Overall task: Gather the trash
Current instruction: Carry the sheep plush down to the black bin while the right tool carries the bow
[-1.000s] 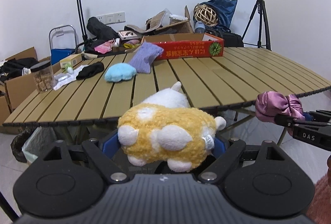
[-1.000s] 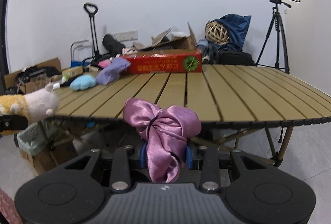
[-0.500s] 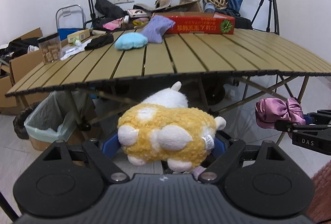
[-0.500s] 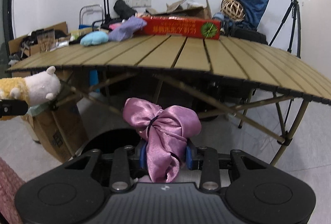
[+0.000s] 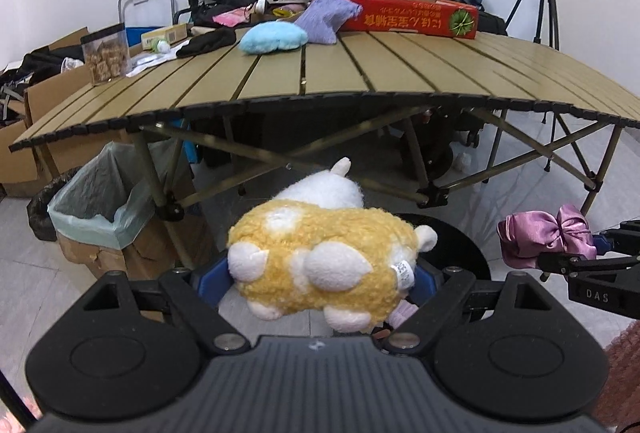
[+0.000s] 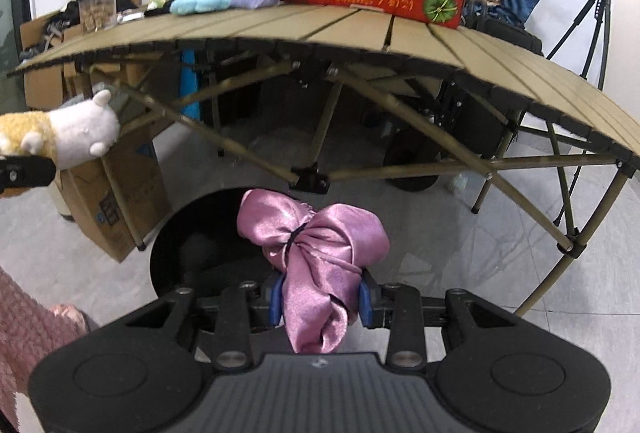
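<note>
Gripping plush sideways in left gripper, jaws wide around it; pinching pink satin bundle in right gripper, jaws narrow. Hovering both over black bin, directly below, right one nearer; lined box well left.
</note>
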Available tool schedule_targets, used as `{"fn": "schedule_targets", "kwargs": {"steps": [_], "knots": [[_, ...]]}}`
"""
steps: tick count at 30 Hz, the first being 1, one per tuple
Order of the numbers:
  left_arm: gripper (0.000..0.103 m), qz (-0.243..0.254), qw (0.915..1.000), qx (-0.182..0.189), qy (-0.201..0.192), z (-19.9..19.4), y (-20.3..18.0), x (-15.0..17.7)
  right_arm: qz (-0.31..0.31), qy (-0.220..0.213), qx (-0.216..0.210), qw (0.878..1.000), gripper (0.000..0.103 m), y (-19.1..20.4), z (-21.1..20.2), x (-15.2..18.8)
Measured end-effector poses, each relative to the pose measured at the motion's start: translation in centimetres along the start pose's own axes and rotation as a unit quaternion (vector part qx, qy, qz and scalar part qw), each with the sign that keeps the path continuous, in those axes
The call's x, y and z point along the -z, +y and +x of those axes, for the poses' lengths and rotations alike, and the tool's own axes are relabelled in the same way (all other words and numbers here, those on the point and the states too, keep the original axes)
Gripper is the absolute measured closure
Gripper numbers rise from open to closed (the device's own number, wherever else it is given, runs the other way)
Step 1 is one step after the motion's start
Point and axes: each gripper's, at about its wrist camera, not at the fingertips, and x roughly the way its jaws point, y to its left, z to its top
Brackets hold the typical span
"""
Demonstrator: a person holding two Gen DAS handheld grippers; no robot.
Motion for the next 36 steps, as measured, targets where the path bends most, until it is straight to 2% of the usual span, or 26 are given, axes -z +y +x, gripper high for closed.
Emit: {"fn": "schedule_targets", "kwargs": {"steps": [7, 21, 36], "knots": [[0.016, -0.011, 0.9999, -0.003, 0.012, 0.8, 0.9, 0.6, -0.014, 0.024, -0.005, 1.000, 0.069, 1.3, 1.7, 0.1], [0.016, -0.037, 0.9986, -0.018, 0.033, 1.5, 2.9, 0.9, -0.052, 0.055, -0.033, 0.997, 0.069, 5.8, 6.3, -1.9], [0.016, -0.052, 0.9957, -0.053, 0.056, 2.6, 3.9, 0.9, -0.048, 0.092, -0.039, 0.994, 0.068, 7.2, 10.4, -2.9]]}}
